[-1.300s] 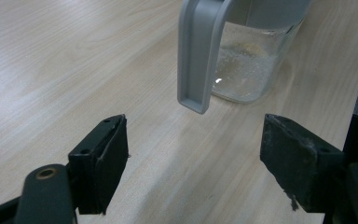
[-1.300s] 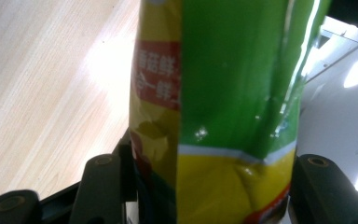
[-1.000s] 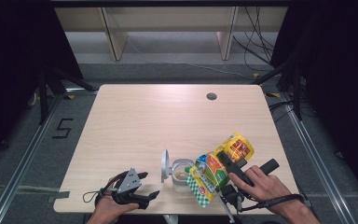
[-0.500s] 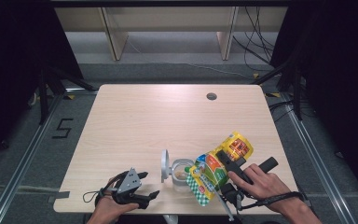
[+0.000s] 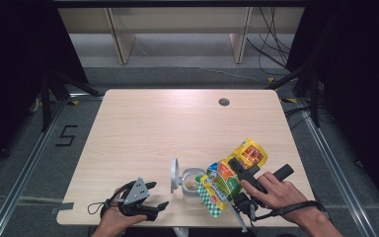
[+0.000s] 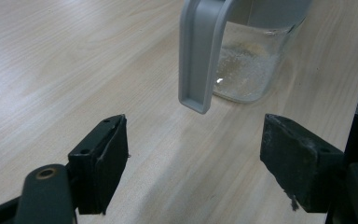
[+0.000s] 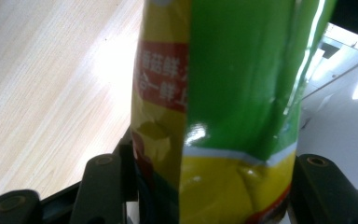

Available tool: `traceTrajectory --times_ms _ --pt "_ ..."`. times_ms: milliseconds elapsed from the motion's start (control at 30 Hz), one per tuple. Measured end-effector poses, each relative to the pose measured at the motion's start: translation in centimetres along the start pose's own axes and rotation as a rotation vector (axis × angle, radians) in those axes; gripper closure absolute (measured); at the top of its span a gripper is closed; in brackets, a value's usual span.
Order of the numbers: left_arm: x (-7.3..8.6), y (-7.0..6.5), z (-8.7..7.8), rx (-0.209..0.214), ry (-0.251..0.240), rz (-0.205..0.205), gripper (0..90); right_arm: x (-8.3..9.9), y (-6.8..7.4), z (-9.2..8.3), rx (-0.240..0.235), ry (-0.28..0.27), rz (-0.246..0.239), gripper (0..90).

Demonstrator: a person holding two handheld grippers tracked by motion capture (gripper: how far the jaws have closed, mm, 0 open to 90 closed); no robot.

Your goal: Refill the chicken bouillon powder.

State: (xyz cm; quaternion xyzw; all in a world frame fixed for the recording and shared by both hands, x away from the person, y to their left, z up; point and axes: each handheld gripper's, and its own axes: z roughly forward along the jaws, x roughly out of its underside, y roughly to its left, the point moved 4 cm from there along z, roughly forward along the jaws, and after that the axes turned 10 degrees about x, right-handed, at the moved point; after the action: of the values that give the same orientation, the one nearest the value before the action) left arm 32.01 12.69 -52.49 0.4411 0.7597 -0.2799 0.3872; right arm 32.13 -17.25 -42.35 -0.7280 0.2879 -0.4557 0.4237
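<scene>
Near the table's front edge, right of centre, a snack bag (image 5: 225, 183) hangs tilted over a small glass jar (image 5: 193, 183), its lower end down at the jar's mouth. It is held this way, by my reading, so the contents can slide into the jar. The right gripper (image 5: 243, 173) pinches the bag across its body; in the right gripper view its black jaws press in from both sides and the foil creases between them. The bag is glossy, mostly yellow and green with a red panel of printed characters, and a green-and-white checked band at the low end. Whether that end is cut open is hard to tell from here.

The jar stands upright on the wooden table (image 5: 168, 123), its grey lid (image 5: 174, 175) swung up and open on the side away from the bag, leaving the mouth free. A pale grainy layer sits inside.

The left gripper (image 5: 145, 201) rests near the front edge, jaws spread and holding nothing, pointed at the jar.
</scene>
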Motion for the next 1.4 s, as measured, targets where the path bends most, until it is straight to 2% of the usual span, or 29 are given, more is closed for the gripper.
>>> traceTrajectory --times_ms 33,67,200,233,267,300,333,367,400,567,600,833,867,933,967,1033,1133,1167,1200,1400 --pt "0.05 -0.13 0.05 0.002 -0.003 -0.022 23.0 0.0 -0.01 0.0 0.0 0.0 -0.001 49.1" --pt "0.04 -0.13 0.06 0.002 -0.003 -0.02 23.0 0.03 -0.12 0.02 0.0 -0.001 -0.015 49.1" --pt "0.03 -0.11 0.05 0.001 -0.005 -0.02 23.0 0.05 -0.19 0.03 0.001 -0.004 -0.021 49.1" --pt "-0.03 0.03 -0.01 -0.002 0.0 0.006 23.1 0.06 -0.19 0.03 0.0 -0.004 -0.021 49.1" --pt "-0.03 0.05 -0.02 -0.001 0.001 0.009 23.0 0.07 -0.19 0.02 -0.003 -0.004 -0.022 49.1" --pt "-0.03 0.05 -0.02 -0.001 0.001 0.009 23.0 0.07 -0.19 0.02 -0.003 -0.004 -0.022 49.1" --pt "0.03 -0.14 0.06 0.003 -0.006 -0.022 23.0 0.05 -0.17 0.03 0.0 -0.004 -0.014 49.1" --pt "0.03 -0.14 0.05 0.002 -0.005 -0.021 23.0 0.09 -0.27 0.03 -0.001 -0.003 -0.03 49.1" --pt "0.03 -0.14 0.05 0.003 -0.005 -0.02 23.0 0.05 -0.15 0.01 0.002 -0.002 -0.006 49.1" --pt "0.02 -0.12 0.03 0.003 -0.004 -0.02 23.0 0.08 -0.29 0.02 0.0 -0.007 -0.028 49.2" --pt "0.02 -0.12 0.04 0.003 -0.004 -0.021 23.0 0.08 -0.41 0.09 0.005 -0.019 -0.045 49.1" --pt "0.01 -0.14 0.09 0.004 -0.01 -0.024 22.8 0.12 -0.44 -0.07 0.001 -0.016 -0.053 49.2" --pt "-0.02 -0.04 0.04 0.002 -0.005 -0.006 22.8 0.13 -0.44 -0.07 0.001 -0.017 -0.054 49.2" --pt "-0.03 -0.02 0.04 0.002 -0.005 -0.002 22.8 0.11 -0.39 -0.06 0.002 -0.018 -0.045 49.2" --pt "0.02 -0.15 0.09 0.004 -0.01 -0.025 22.7 0.15 -0.42 -0.04 0.007 -0.019 -0.054 49.2" --pt "0.01 -0.14 0.08 0.003 -0.01 -0.024 22.7 0.16 -0.3 -0.16 0.003 -0.002 -0.031 49.2" --pt "0.02 -0.14 0.1 0.003 -0.008 -0.022 22.7 0.2 -0.33 -0.15 0.004 -0.005 -0.037 49.2" --pt "0.03 -0.13 0.09 0.004 -0.006 -0.021 22.7 0.22 -0.48 -0.06 0.007 -0.017 -0.059 49.2" --pt "0.03 -0.13 0.09 0.004 -0.006 -0.021 22.7 0.2 -0.36 -0.15 0.006 -0.005 -0.04 49.2" --pt "0.01 -0.14 0.08 0.002 -0.01 -0.021 22.7 0.21 -0.45 -0.21 0.009 -0.005 -0.046 49.3"
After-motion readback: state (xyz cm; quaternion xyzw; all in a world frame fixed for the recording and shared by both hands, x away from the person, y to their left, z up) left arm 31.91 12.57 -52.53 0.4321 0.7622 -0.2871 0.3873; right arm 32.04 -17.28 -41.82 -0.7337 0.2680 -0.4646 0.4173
